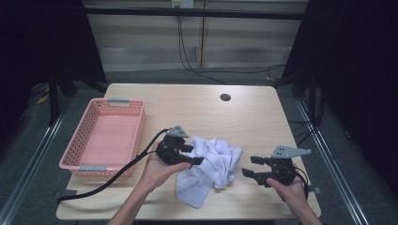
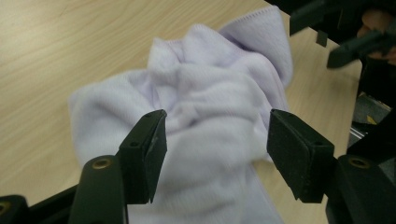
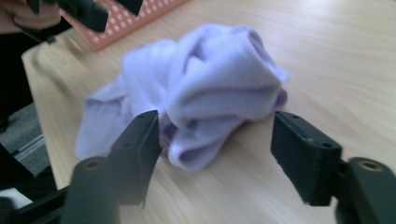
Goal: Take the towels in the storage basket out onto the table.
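A pink perforated basket (image 1: 104, 137) sits at the left side of a light wooden table (image 1: 197, 108), with nothing visible inside it. Just right of it, the left gripper (image 1: 193, 154), held in a person's left hand (image 1: 157, 171), points toward a crumpled white towel (image 1: 211, 166) lying in a heap near the table's front middle; its jaws stand wide apart, nothing between them, with the cloth's left edge right at their tips. In the left gripper view the towel (image 2: 205, 116) lies just ahead of the spread jaws. To the right of the cloth, the right gripper (image 1: 251, 166), in the right hand (image 1: 293, 190), faces back toward it, jaws likewise parted, near the towel (image 3: 196, 88) but short of touching.
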A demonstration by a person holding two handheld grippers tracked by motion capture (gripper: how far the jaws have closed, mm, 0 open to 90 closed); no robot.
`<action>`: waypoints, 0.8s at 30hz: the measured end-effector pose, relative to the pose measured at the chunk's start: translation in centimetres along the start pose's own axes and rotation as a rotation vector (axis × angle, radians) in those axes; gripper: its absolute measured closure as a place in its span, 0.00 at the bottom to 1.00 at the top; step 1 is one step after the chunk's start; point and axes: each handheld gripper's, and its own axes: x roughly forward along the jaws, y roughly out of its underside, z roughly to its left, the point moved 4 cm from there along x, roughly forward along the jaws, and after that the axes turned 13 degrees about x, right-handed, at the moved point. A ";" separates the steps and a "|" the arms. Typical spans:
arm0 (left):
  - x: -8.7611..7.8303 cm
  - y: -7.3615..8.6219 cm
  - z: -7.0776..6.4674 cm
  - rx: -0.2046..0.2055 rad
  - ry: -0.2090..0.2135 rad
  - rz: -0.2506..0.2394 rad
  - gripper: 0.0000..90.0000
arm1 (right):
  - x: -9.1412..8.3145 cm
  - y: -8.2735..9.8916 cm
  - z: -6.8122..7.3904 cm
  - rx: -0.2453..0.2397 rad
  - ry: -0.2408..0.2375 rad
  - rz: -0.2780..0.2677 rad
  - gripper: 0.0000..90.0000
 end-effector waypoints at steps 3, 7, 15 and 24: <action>-1.4 1.7 -1.3 -0.006 -0.023 0.002 0.52 | -0.1 -1.3 0.7 -0.005 -0.010 -0.021 0.54; -2.2 3.6 -2.2 -0.030 -0.035 -0.011 0.62 | 0.2 -3.2 2.0 -0.035 -0.052 -0.052 0.64; 1.6 4.2 -2.1 -0.073 0.008 -0.046 0.61 | 6.0 -2.7 0.8 -0.030 -0.022 0.065 0.69; 5.4 1.8 -1.1 0.022 0.008 -0.056 0.53 | 8.2 0.0 0.2 -0.031 -0.007 0.158 0.58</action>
